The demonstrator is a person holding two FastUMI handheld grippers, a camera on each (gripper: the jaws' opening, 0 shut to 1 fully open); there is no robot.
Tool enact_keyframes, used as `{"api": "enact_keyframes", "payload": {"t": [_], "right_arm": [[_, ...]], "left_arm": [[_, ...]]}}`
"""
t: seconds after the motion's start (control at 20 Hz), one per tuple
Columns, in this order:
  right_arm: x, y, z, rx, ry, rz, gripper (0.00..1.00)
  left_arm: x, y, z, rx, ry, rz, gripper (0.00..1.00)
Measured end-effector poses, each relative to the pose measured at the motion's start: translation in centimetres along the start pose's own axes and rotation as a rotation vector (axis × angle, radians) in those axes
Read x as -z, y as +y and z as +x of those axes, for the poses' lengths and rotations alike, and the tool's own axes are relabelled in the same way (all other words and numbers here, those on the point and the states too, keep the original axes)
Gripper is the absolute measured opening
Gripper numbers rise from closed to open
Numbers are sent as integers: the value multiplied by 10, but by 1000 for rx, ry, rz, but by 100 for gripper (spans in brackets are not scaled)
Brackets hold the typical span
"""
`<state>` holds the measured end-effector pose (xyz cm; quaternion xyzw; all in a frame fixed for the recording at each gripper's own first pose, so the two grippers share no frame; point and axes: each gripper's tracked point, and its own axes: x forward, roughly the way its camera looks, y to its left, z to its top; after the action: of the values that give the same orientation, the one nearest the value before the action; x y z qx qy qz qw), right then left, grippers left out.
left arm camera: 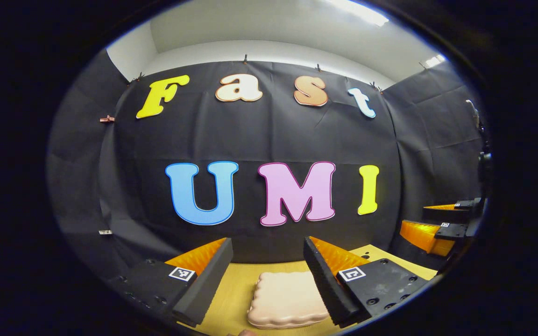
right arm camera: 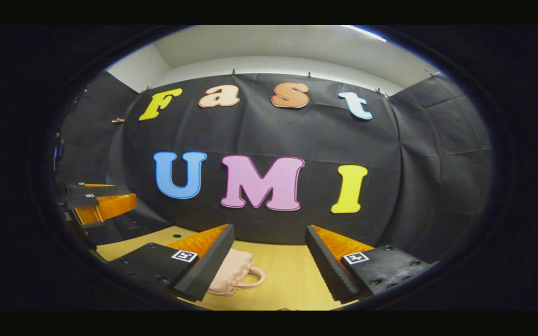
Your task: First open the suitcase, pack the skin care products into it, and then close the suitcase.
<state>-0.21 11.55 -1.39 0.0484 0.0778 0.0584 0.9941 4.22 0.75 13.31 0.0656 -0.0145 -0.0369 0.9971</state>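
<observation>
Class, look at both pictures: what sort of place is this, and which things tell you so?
Probably a staged recording booth, not a home: black cloth walls pinned up under a white ceiling, a bare light wooden tabletop, and a small closed pink scallop-edged suitcase set out before the open left tongs.

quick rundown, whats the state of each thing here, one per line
suitcase: closed, lying flat on the table, handle lying flat toward the right gripper
left gripper: open, raised above the suitcase, holding nothing
right gripper: open, beside the suitcase, holding nothing
table: bare wood around the suitcase
</observation>
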Motion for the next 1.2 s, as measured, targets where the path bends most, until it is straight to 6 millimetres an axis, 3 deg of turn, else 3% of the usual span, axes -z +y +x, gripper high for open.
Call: {"api": "enact_keyframes", "payload": {"t": [0.4, 0.7, 1.0, 1.2], "right_arm": [[-8, 15, -12, -42, -93, 2, 96], [-9, 6, -28, -18, -114, -82, 96], [2, 1, -46, -12, -86, -104, 96], [3, -12, -51, 19, -68, -115, 94]], "left_arm": [[2, -2, -4, 7, -6, -29, 96], [6, -6, -9, -2, 7, -63, 96], [3, -24, -22, 50, -18, -96, 96], [4, -49, -23, 133, 0, -115, 96]]}}
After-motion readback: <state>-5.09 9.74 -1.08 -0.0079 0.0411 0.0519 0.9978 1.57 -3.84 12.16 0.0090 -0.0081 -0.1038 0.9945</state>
